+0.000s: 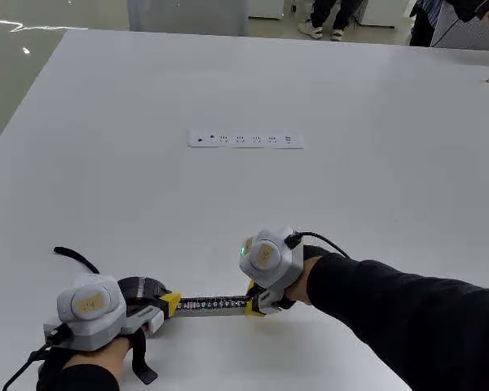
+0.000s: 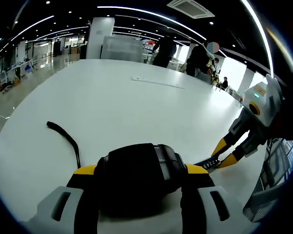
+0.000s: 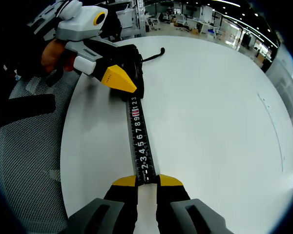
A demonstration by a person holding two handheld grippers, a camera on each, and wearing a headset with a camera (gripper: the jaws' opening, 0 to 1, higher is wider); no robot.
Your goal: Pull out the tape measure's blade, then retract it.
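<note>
tape measure (image 1: 143, 291) is sitting by the table's (image 1: 310, 98) near edge | blade (image 3: 138, 136) is lying partly drawn out | left gripper (image 2: 140, 169) is clamping the tape measure | right gripper (image 3: 147, 180) is pinching the blade's tip | strap (image 2: 63, 136) is trailing leftward

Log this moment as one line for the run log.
left gripper: shut on tape measure | right gripper: shut on blade | blade: partly out, over table

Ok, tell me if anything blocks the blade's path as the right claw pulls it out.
Nothing visible does. The right claw grips the black numbered tape blade's tip, the left claw its black case; the white table beyond is bare. The white power strip lies well aside.
</note>
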